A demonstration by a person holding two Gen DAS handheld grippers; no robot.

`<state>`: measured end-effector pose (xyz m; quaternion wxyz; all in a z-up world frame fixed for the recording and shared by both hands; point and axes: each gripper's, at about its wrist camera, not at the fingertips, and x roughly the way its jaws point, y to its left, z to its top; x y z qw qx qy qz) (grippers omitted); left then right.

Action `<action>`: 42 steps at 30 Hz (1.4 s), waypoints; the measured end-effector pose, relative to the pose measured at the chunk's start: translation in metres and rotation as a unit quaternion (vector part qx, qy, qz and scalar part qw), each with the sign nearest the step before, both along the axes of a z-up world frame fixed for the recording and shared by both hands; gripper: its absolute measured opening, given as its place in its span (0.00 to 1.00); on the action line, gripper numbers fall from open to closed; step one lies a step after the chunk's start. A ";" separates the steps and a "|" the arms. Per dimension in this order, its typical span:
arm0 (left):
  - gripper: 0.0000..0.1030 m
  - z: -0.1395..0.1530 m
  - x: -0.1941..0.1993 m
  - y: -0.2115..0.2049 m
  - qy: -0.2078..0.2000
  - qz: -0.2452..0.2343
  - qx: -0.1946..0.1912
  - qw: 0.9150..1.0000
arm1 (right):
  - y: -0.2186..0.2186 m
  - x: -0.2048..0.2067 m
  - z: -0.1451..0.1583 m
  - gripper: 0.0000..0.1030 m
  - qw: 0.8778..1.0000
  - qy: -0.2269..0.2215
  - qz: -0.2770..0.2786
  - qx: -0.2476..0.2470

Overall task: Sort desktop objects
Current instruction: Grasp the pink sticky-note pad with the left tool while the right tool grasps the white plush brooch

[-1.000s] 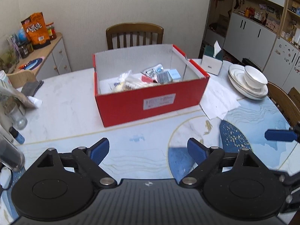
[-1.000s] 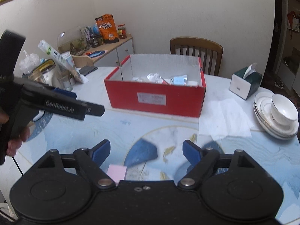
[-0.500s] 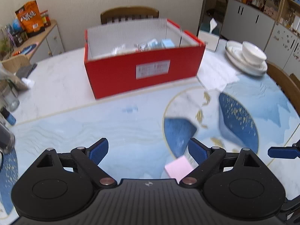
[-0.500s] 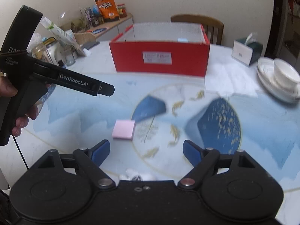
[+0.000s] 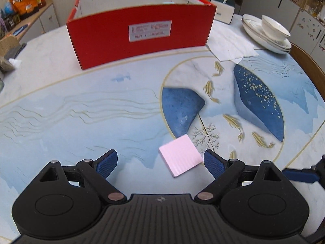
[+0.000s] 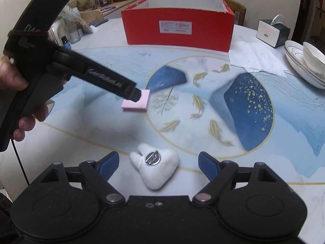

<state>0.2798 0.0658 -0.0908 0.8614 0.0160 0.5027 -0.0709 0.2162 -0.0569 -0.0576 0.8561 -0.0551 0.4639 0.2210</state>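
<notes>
A pink sticky-note pad point(image 5: 180, 155) lies flat on the table between my left gripper's open fingers, close to the right finger; my left gripper point(image 5: 160, 162) is open and empty. The pad also shows in the right wrist view point(image 6: 140, 102), partly under the left gripper's finger point(image 6: 113, 82). A white tooth-shaped plush with a metal pin back point(image 6: 155, 167) lies between the open fingers of my right gripper point(image 6: 158, 163), which is empty. The red cardboard box point(image 5: 140, 34) stands at the far side, also seen in the right wrist view point(image 6: 178, 30).
Stacked plates with a bowl point(image 5: 270, 34) sit at the far right, beside white paper sheets point(image 5: 229, 44) and a tissue box point(image 6: 272, 32). Jars, a small bottle point(image 6: 66, 41) and bags crowd the far left. A chair point(image 6: 239, 10) stands behind the box.
Both grippers have dropped lower and drawn back toward the near table edge. The pink pad now sits between the left fingers and the white plush between the right fingers.
</notes>
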 end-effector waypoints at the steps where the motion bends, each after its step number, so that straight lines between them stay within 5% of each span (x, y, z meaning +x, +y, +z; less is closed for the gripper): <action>1: 0.90 -0.002 0.001 -0.001 0.004 0.005 -0.001 1.000 | 0.001 -0.001 -0.002 0.82 1.000 0.002 0.001 -0.001; 26: 0.89 -0.024 0.011 -0.016 0.025 0.037 0.029 0.999 | 0.012 0.011 -0.023 0.79 0.999 0.017 0.020 -0.028; 30: 0.76 -0.020 0.010 -0.018 0.018 0.033 0.028 0.999 | 0.014 0.012 -0.023 0.78 0.999 0.017 0.025 -0.030; 34: 0.51 -0.016 0.008 -0.019 0.012 0.029 0.025 0.999 | 0.017 0.013 -0.022 0.64 0.998 0.009 0.035 -0.042; 42: 0.50 -0.014 0.007 -0.015 0.014 0.019 0.006 1.000 | 0.016 0.016 -0.019 0.53 0.998 0.012 0.039 -0.042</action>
